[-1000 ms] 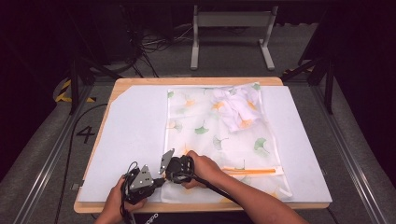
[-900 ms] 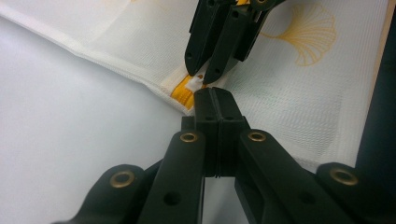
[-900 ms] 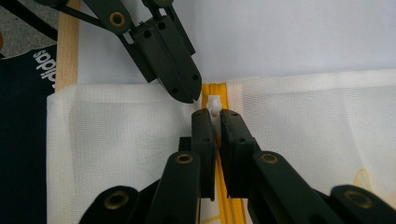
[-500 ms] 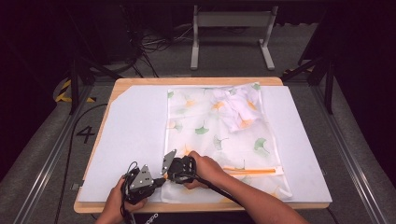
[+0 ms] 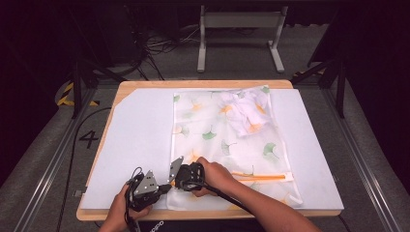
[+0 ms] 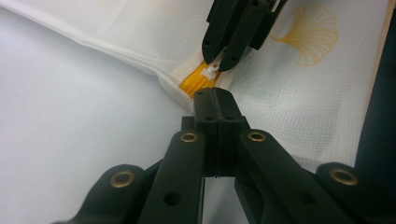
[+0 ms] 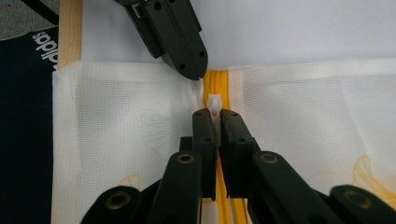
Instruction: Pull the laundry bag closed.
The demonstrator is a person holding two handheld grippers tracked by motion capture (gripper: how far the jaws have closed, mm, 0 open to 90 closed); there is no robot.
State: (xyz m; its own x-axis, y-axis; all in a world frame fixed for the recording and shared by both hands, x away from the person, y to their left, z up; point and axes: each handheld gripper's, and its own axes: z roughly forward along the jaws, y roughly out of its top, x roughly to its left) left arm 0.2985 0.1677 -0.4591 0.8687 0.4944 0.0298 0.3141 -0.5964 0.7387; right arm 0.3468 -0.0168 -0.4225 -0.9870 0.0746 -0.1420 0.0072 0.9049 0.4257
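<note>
At the table's near edge lay the mesh bag; the right gripper pinched its white zipper pull, while the left gripper clamped the bag's corner beside the orange zipper.

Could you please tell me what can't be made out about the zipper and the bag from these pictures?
- Bag edge under the left gripper: its shut jaws cover it, left gripper view.
- Zipper pull: lower part hidden between the right gripper jaws.
- White bundle inside the mesh bag: too blurred, high view.
</note>
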